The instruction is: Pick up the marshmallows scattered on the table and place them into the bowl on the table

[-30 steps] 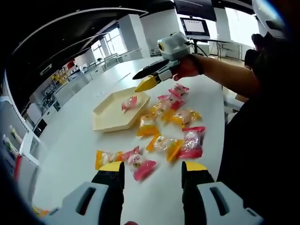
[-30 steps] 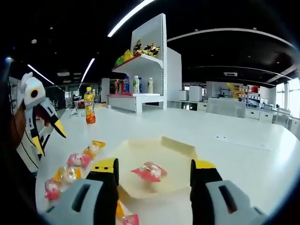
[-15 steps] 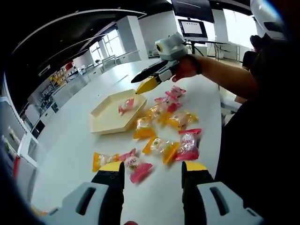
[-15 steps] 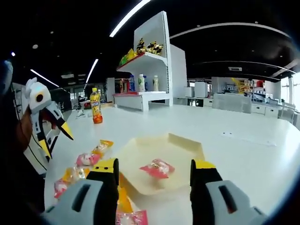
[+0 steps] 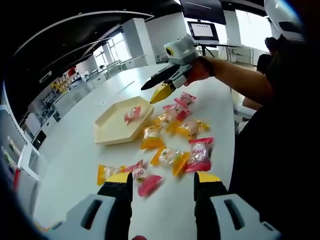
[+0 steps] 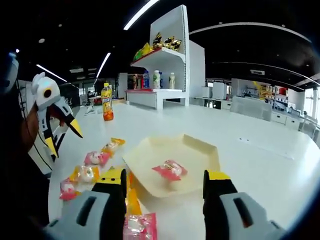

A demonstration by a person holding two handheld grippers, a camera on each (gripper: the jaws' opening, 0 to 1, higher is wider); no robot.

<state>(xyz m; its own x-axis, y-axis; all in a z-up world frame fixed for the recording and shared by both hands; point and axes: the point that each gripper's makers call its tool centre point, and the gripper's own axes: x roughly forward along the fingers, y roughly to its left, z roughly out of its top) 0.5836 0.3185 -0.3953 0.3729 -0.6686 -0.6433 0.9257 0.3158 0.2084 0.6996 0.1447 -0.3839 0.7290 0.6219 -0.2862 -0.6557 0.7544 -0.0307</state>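
I count one cream bowl (image 5: 117,126) on the table, with a single pink marshmallow packet (image 5: 132,113) inside it. Outside it lie roughly ten or eleven loose packets (image 5: 165,145), pink and yellow mixed, though some overlap too closely to separate. One orange bottle (image 6: 106,101) stands farther back.

Open-plan room, dark ceiling with long light strips (image 6: 145,11). White tabletop (image 6: 260,160) runs wide. White shelf unit (image 6: 170,65) behind it, bottles and yellow packs on its shelves; an orange drink bottle (image 6: 106,102) stands on the tabletop. Windows (image 5: 114,47) along the far wall, wall screen (image 5: 202,30), probably desks below it.
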